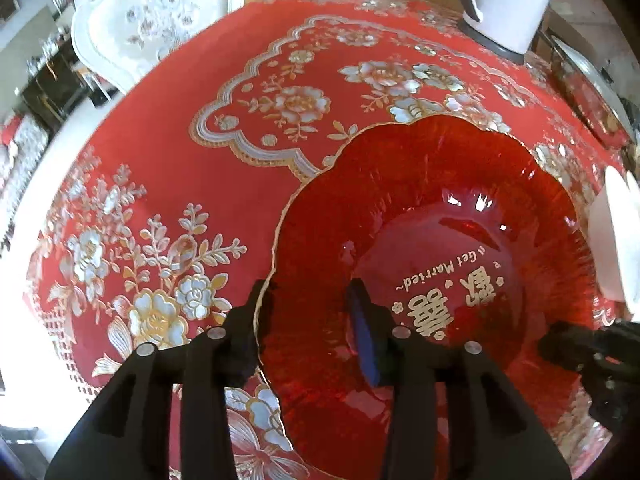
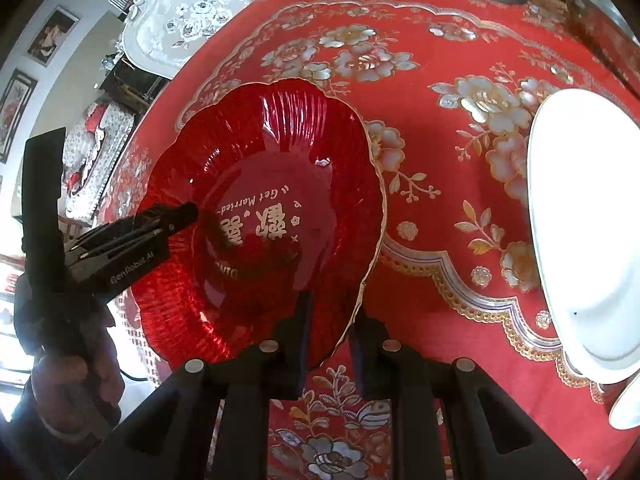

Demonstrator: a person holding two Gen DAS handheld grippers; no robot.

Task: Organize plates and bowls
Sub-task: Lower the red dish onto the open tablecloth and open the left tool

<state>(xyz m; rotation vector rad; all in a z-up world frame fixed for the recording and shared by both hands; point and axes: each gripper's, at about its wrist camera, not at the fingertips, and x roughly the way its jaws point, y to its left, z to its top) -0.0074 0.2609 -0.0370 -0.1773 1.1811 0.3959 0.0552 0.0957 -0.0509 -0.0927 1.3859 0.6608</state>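
Observation:
A red glass plate (image 1: 432, 240) with a gold scalloped rim and gold lettering is held over the red floral tablecloth (image 1: 200, 120). My left gripper (image 1: 308, 312) is shut on its left rim, one finger outside the edge and the blue-padded one on the inner wall. From the right wrist, that plate (image 2: 280, 184) has my right gripper (image 2: 330, 316) shut on its near right rim. The left gripper (image 2: 180, 216) shows at the plate's far left, held by a hand. The right gripper (image 1: 560, 344) shows at the plate's right edge.
Two white plates (image 2: 580, 220) (image 2: 628, 404) lie on the cloth to the right of the red plate. A white kettle (image 1: 508, 0) on a dark base stands at the table's far side. A white ornate chair back (image 1: 152, 20) rises beyond the far left edge.

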